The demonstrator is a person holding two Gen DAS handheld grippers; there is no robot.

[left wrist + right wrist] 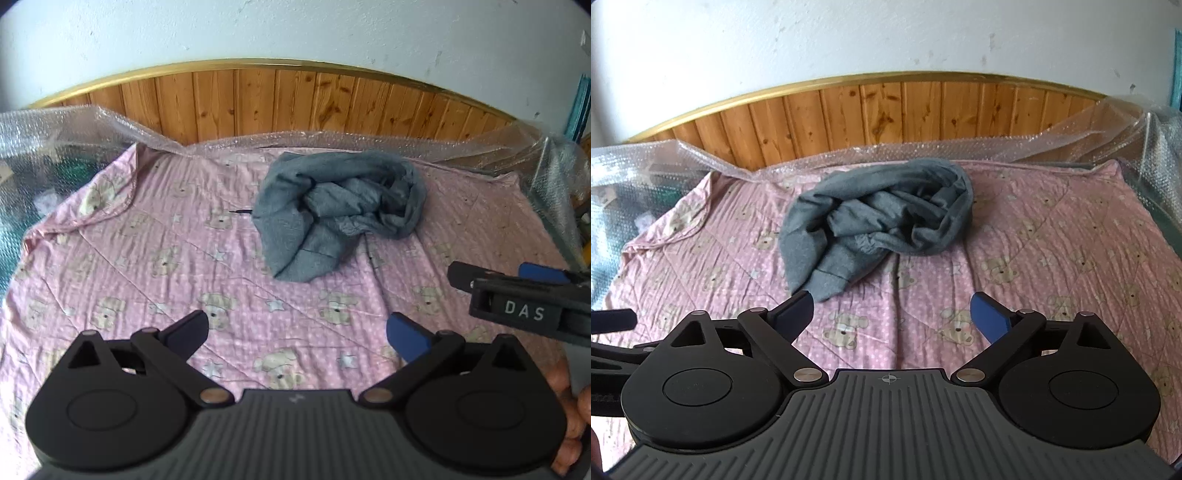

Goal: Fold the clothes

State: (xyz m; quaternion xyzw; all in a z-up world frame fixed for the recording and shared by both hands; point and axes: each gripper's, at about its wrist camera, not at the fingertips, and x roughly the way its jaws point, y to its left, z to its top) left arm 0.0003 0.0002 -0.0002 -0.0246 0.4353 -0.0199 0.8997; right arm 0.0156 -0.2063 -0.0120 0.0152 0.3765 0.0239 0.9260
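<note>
A crumpled grey garment (338, 212) lies on the pink bear-print quilt (147, 258), bubble wrap (55, 129) behind. Both tongs, left (297, 330) and right (891, 308), gape empty; one reads "DAS".

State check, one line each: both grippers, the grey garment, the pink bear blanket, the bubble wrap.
left gripper: open, empty, above the blanket, short of the garment.
right gripper: open, empty, one fingertip near the garment's closest edge; contact unclear.
grey garment: crumpled in a heap, unfolded, lying on the blanket.
pink blanket: spread out, wrinkled, far left corner turned over.
bubble wrap: rumpled along the headboard and sides.
</note>
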